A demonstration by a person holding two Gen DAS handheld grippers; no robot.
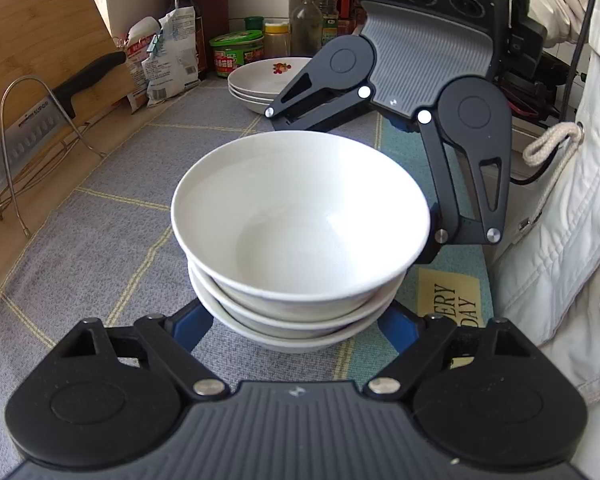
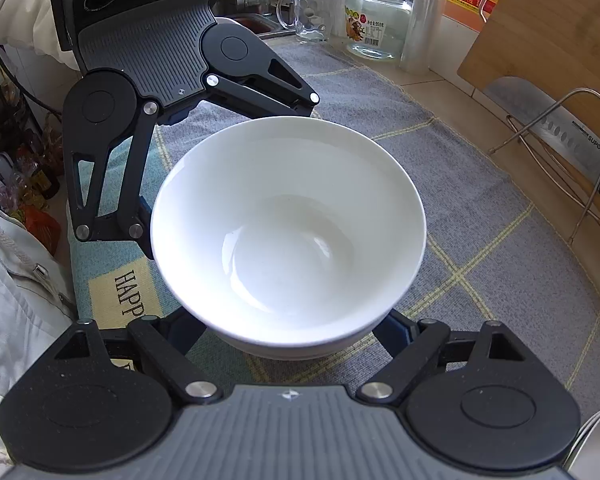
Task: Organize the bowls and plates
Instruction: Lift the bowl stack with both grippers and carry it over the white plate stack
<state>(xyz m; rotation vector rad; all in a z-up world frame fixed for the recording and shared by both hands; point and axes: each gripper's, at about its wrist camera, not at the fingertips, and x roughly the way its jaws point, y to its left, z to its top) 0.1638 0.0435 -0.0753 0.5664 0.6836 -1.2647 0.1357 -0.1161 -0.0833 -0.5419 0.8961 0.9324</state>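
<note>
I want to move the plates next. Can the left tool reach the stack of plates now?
Probably not directly. The bowl stack sits between the left tool's open fingers, and the right tool stands before the plates.

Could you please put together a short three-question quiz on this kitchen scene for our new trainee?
1. How many white bowls are nested in the stack on the grey mat?
2. True or false: the plates beyond the stack are plain white, with no pattern.
3. Which best describes the left gripper and right gripper? A) both wide open, fingers on either side of the stack's base; B) both closed above the stack; C) one holding the cleaver.

Key
1. Three.
2. False: the top plate has a small coloured motif at its centre.
3. A.
</note>
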